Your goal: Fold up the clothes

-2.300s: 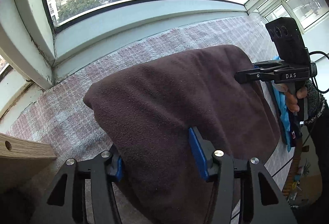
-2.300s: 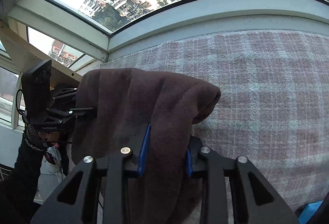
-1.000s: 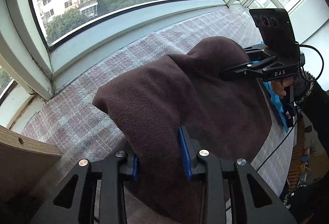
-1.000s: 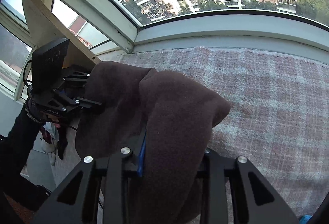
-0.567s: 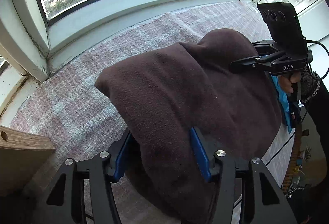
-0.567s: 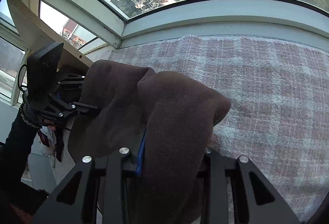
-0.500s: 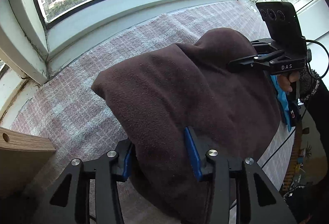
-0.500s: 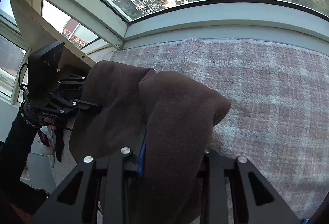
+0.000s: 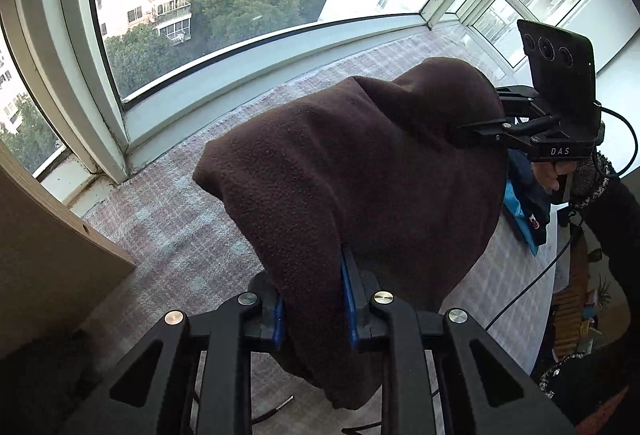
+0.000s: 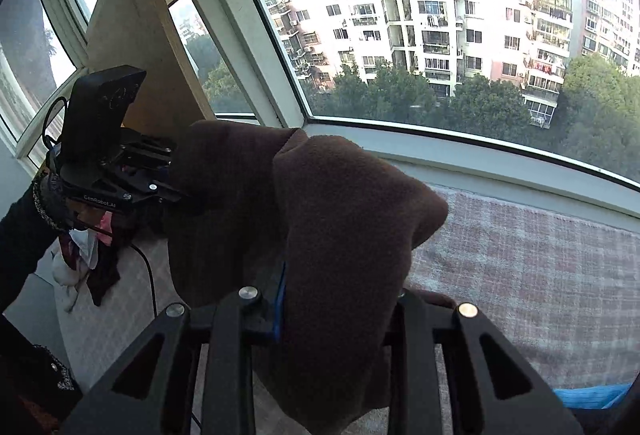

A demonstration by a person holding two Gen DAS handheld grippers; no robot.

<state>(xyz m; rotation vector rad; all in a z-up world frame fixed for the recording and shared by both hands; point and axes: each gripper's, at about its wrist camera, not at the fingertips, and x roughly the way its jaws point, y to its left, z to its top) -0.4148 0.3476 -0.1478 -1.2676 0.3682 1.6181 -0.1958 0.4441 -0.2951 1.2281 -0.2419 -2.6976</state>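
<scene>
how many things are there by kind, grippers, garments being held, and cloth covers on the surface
grippers: 2, the left gripper and the right gripper, both clamped on the fabric
garments held up: 1, the brown fleece garment
cloth covers on the surface: 1, the plaid cloth
total: 4
A small heap of other clothes lies off to one side; its count is unclear.

Black tools (image 9: 312,311), blue pads (image 9: 347,299), silver screws
</scene>
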